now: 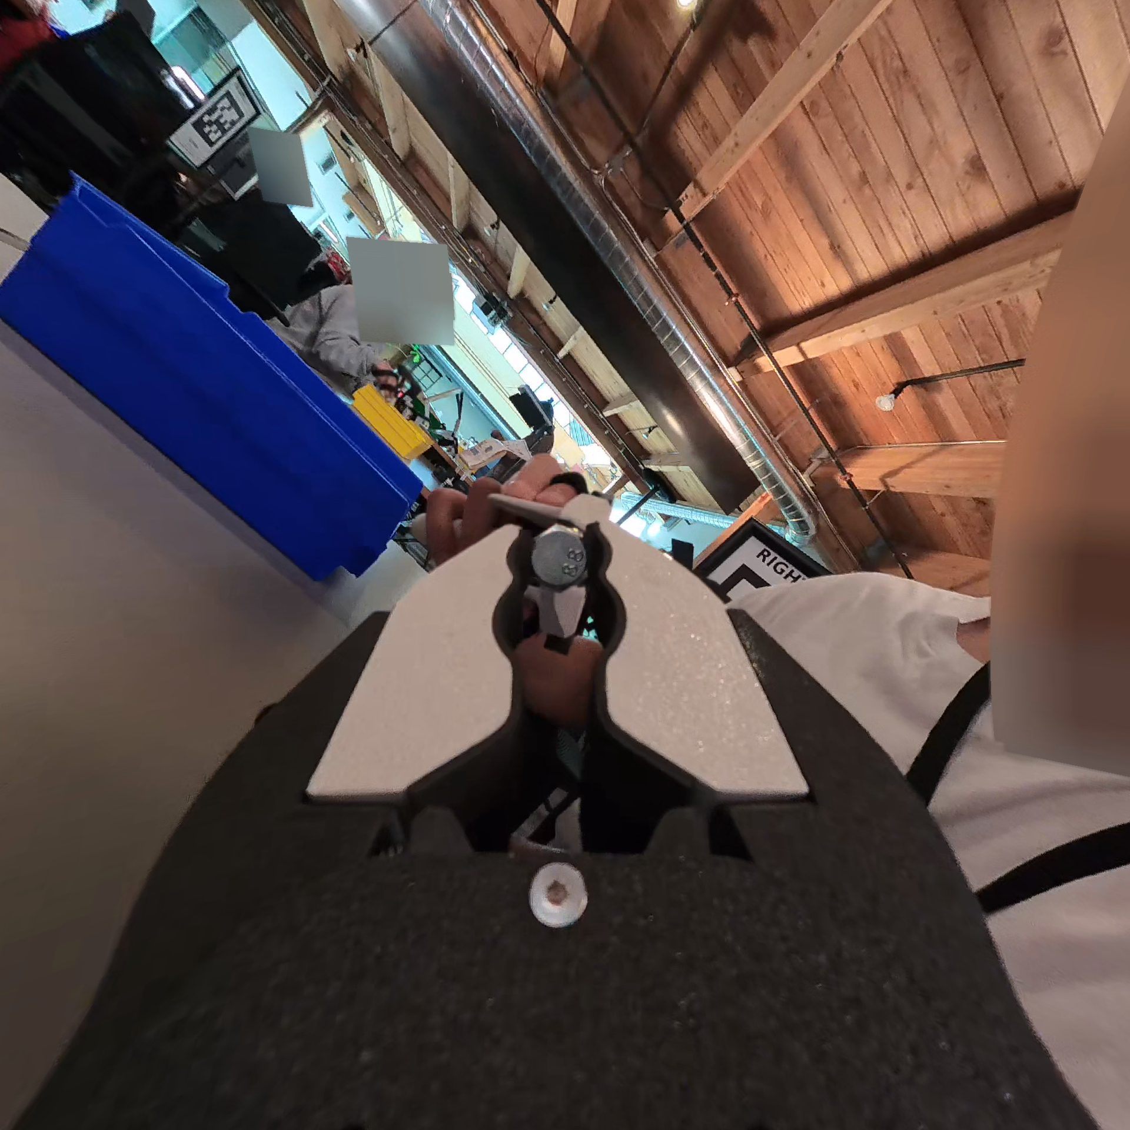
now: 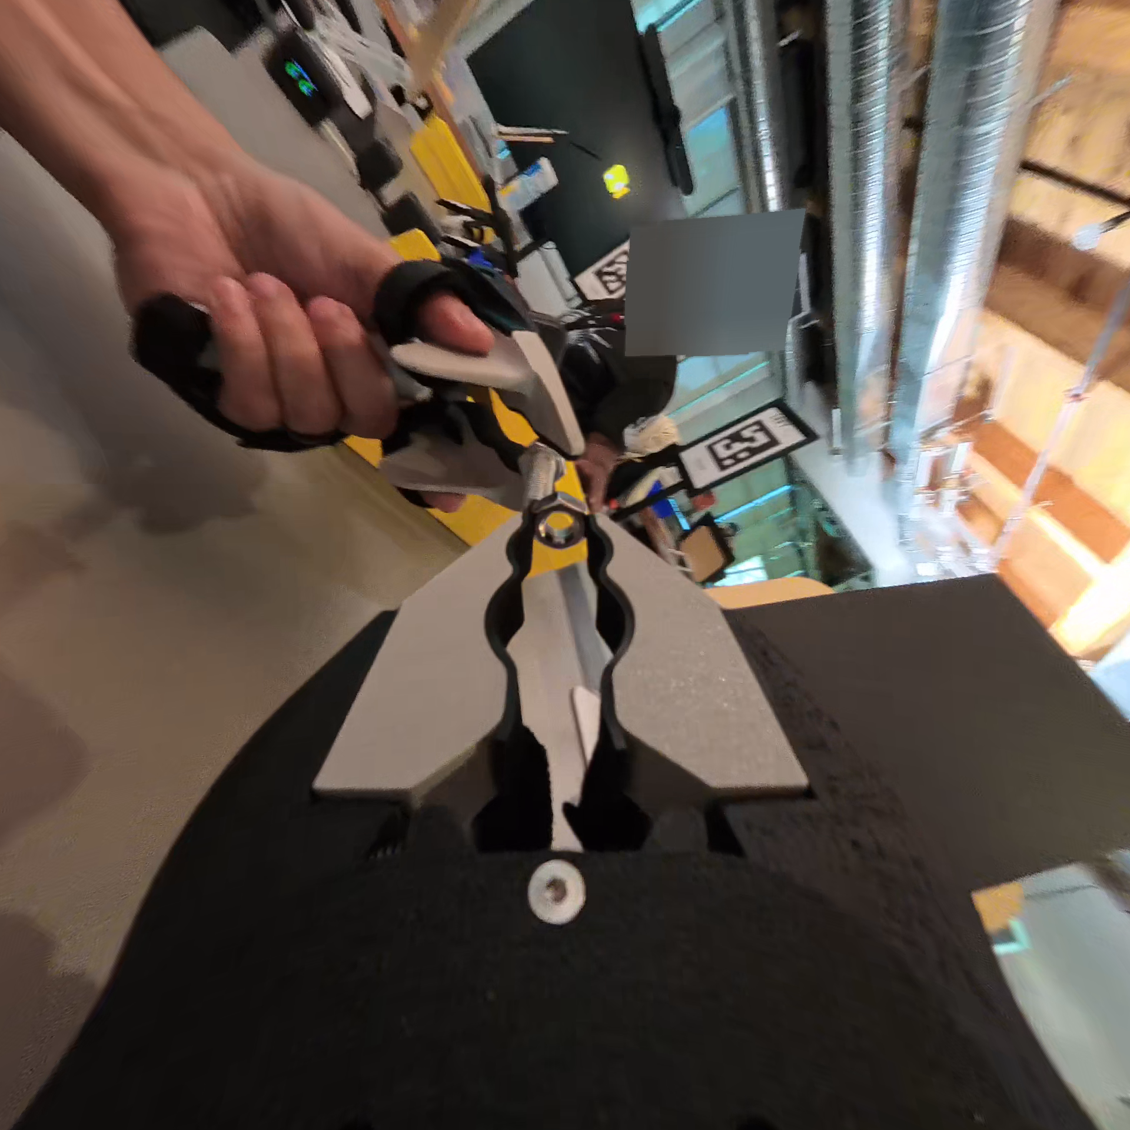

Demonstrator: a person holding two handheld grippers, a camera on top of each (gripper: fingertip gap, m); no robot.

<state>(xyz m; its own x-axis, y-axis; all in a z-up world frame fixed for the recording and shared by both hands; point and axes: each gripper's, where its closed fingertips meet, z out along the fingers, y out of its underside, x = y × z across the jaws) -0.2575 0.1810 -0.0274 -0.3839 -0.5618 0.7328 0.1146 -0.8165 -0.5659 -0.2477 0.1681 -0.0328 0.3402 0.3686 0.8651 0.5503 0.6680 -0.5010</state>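
Closest in, the left gripper (image 1: 557, 559) pinches a silver hex-head bolt (image 1: 557, 557) by its head, both white fingertips pressed against the head's sides at the very tips, the head's flat face turned toward the camera. Likewise, the right gripper (image 2: 556, 529) clamps a silver hex nut (image 2: 555, 528) between its fingertips, the nut's bore open to the lens. The bolt's threaded shank (image 2: 539, 478) meets the nut from the far side, so the two parts touch; whether threads are engaged cannot be told. Just beyond, in the right wrist view, a hand (image 2: 269, 342) with black finger straps grips the left gripper's handle. In the left wrist view another hand (image 1: 483, 513) shows behind the bolt. Farther off, a blue bin (image 1: 202, 391) rests on a pale table (image 1: 92, 581), with a yellow bin (image 1: 391, 422) behind it. Overhead run a wooden plank ceiling (image 1: 856, 183) and a ribbed metal duct (image 1: 611, 244).
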